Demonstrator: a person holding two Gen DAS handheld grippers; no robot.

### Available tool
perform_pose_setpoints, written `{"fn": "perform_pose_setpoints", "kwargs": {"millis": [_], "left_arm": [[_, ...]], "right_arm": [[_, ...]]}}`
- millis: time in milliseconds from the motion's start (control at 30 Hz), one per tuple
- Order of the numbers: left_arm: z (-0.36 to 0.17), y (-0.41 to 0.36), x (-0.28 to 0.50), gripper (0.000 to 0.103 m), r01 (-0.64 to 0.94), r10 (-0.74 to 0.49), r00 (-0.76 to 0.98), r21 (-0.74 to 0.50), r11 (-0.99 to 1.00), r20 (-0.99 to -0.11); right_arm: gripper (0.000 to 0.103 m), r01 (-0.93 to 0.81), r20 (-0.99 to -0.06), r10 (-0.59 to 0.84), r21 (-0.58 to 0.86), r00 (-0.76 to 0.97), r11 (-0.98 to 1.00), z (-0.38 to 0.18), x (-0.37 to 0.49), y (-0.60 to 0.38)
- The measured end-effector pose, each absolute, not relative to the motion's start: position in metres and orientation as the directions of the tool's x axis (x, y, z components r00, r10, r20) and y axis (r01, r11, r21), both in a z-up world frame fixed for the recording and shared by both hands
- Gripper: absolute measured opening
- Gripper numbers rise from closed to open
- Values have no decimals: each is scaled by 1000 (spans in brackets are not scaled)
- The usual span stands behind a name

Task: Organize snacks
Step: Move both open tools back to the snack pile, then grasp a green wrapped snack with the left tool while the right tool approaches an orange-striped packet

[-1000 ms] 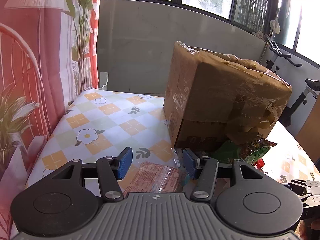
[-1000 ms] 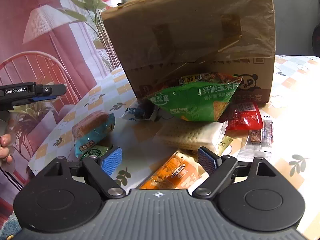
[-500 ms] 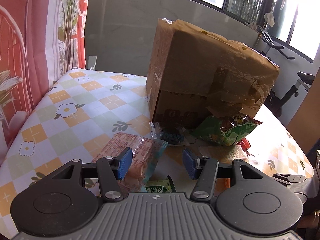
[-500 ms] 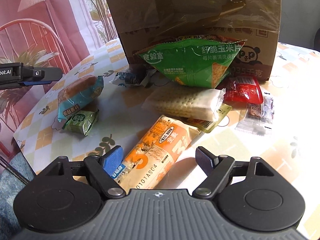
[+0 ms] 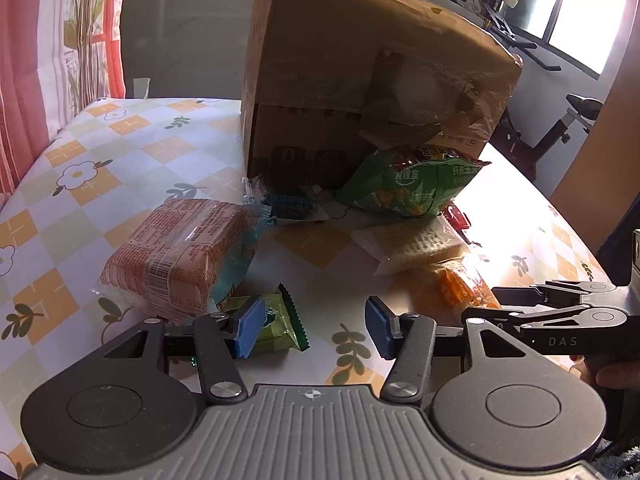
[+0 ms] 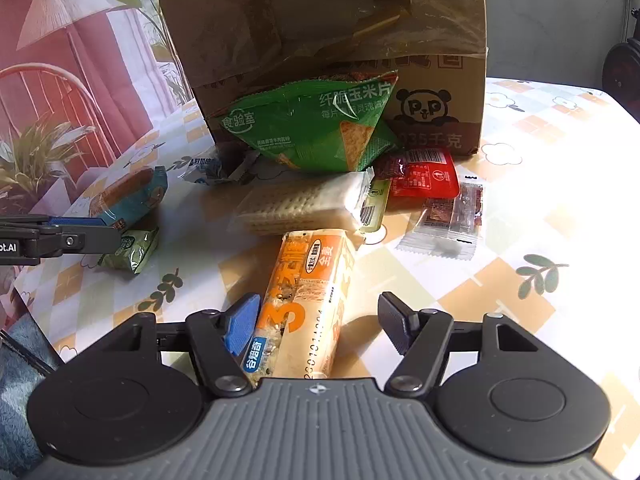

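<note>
Snacks lie in front of a tall cardboard box (image 5: pixel 352 80) (image 6: pixel 320 20). My right gripper (image 6: pixel 318 326) straddles a long orange cereal bar pack (image 6: pixel 308 300). Its jaws are closing; the blue left pad is at the pack's edge, while the right pad stands apart from it. My left gripper (image 5: pixel 314 330) is open with bare tablecloth between its pads. A small green packet (image 5: pixel 276 324) lies just beyond its left pad, beside a wrapped bread pack (image 5: pixel 180 252). In the right wrist view the left gripper (image 6: pixel 60 240) hovers by that green packet (image 6: pixel 132 248).
A green chips bag (image 6: pixel 312 128) leans on the box, with a cracker pack (image 6: pixel 304 204), a red sachet (image 6: pixel 424 176) and a clear small packet (image 6: pixel 448 220) nearby. A flowered tablecloth (image 5: pixel 120 140) covers the table. A red printed curtain (image 5: pixel 24 60) hangs left.
The left gripper came forward and down toward the bread pack and green packet. The right gripper advanced over the orange bar pack and its jaws narrowed around it.
</note>
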State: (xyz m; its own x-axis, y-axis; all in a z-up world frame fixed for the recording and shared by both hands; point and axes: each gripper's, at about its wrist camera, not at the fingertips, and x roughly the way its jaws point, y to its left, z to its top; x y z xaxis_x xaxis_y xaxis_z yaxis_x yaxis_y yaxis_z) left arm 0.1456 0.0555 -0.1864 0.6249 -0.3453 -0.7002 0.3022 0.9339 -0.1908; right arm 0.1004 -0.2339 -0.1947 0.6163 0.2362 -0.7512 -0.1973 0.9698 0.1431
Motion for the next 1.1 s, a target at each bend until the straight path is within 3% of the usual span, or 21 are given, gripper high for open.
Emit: {"fn": "perform_pose_setpoints", "kwargs": {"millis": [533,667,833,1100], "left_arm": [[-202,90,177,57,206,-263,612,-170,964,-746],[-207,90,178,57,180,-302,563,-243,953,-769],[-209,76,169,58,206,-322,533,-249,946,-783],[-208,44,159,59,297,-424,519,-309,903,-742]], "right_arm": [[67,-194,-747,245,158,618,968,-197,104,-233],[66,-188,-745,249,166,619,968,-197,103,-235],[66,-183,-741,255,179,621,967,-196,102,-237],[66,-170,-737,251,185,627,968,-196,100,-240]]}}
